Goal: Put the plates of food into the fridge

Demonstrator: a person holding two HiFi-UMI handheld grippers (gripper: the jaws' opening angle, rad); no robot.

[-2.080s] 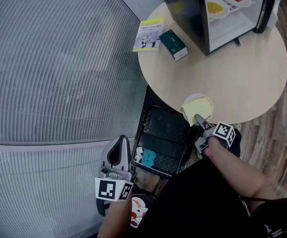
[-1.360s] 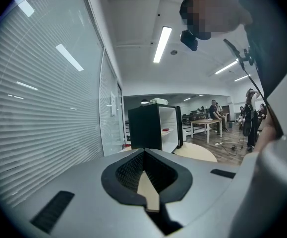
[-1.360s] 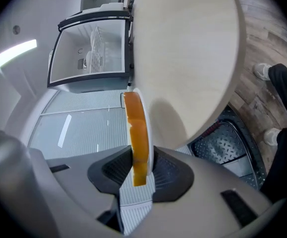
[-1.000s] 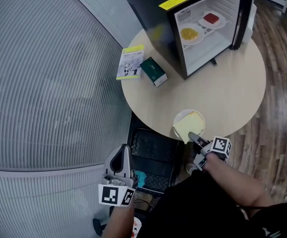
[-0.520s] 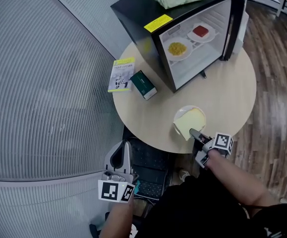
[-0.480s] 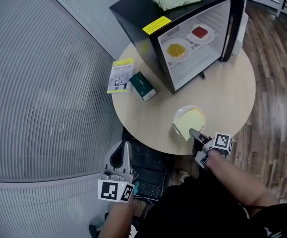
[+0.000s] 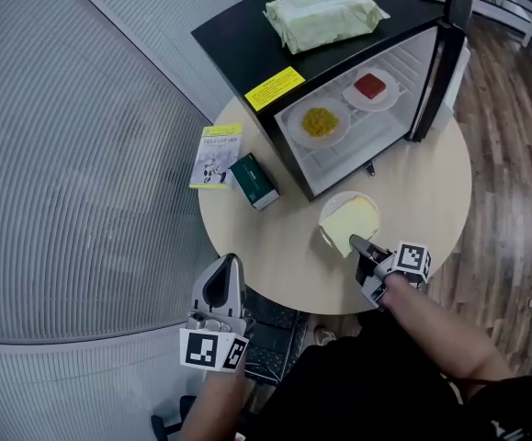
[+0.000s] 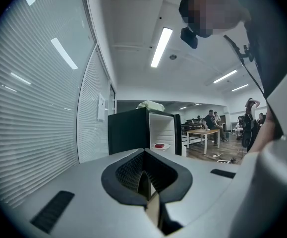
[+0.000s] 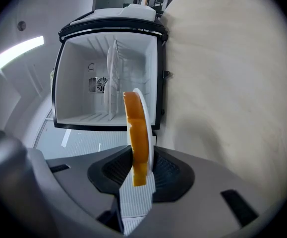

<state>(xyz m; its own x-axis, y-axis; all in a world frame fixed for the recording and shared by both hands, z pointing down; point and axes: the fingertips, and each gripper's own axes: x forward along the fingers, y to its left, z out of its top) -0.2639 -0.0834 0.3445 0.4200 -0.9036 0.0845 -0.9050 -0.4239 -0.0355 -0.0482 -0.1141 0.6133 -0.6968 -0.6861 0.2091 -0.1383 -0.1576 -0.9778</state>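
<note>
A round, pale wood-grain worktop (image 7: 413, 168) stands beside a ribbed grey wall (image 7: 82, 154). The right gripper's (image 7: 362, 249) jaws pinch the rim of a round white plate (image 7: 350, 223) bearing a flat yellow slab, at the worktop's 6 o'clock. At 12 o'clock the boxy black fridge (image 7: 247, 35) stands open. The left gripper's (image 7: 226, 269) jaws meet, empty.

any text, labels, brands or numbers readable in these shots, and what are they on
No text reads clearly in any view.
yellow label on top of the fridge: print too small to read.
booklet on the table: cover print too small to read.
green box beside it: no legible lettering.
left hand-held gripper and right hand-held gripper: square black-and-white marker patterns, no words.
</note>
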